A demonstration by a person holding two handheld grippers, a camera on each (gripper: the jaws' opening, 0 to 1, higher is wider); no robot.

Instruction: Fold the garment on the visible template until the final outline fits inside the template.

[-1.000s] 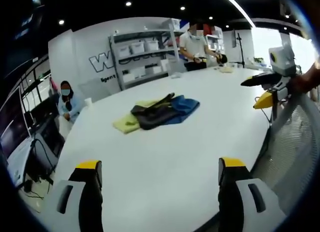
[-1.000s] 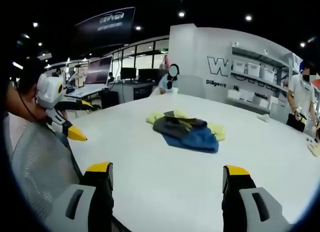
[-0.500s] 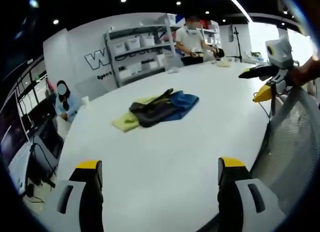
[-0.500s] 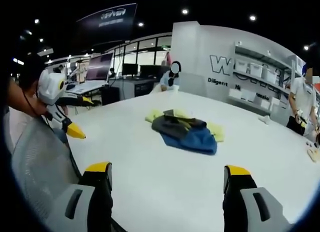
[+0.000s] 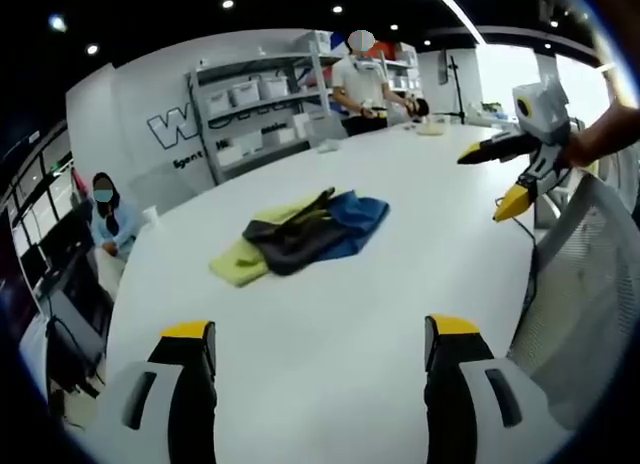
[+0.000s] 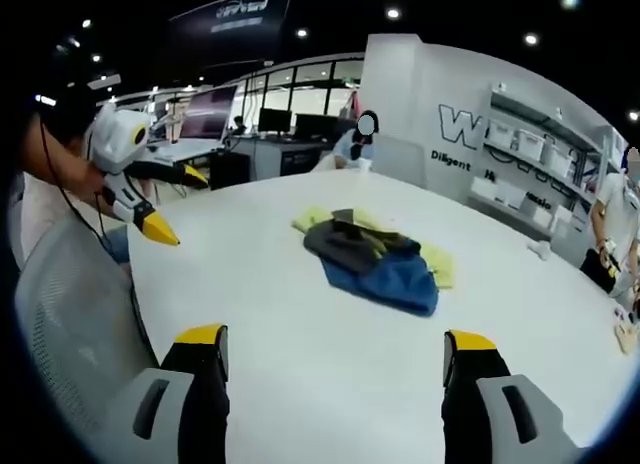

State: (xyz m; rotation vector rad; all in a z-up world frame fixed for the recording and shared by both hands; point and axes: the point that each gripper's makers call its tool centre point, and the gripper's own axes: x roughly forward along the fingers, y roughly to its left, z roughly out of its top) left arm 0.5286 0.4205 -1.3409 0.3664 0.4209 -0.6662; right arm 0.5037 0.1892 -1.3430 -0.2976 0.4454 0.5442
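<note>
Your left gripper (image 5: 316,344) has its yellow-tipped fingers (image 5: 190,331) spread wide with nothing between them, above the near edge of the white desk (image 5: 330,284). Your right gripper (image 6: 332,352) is the same: fingers (image 6: 468,342) wide apart, holding nothing, over the desk edge. Compared with a second ago, both hands have shifted slightly, so the other gripper sits a little nearer the centre in each view, above the mesh chair back (image 5: 585,284). The garment (image 5: 305,234), a crumpled dark grey and blue heap, lies on the yellow template (image 5: 232,264) mid-desk, well apart from both grippers, unchanged. One person sits at the desk's far side (image 5: 105,209); another stands by the shelves (image 5: 362,84).
</note>
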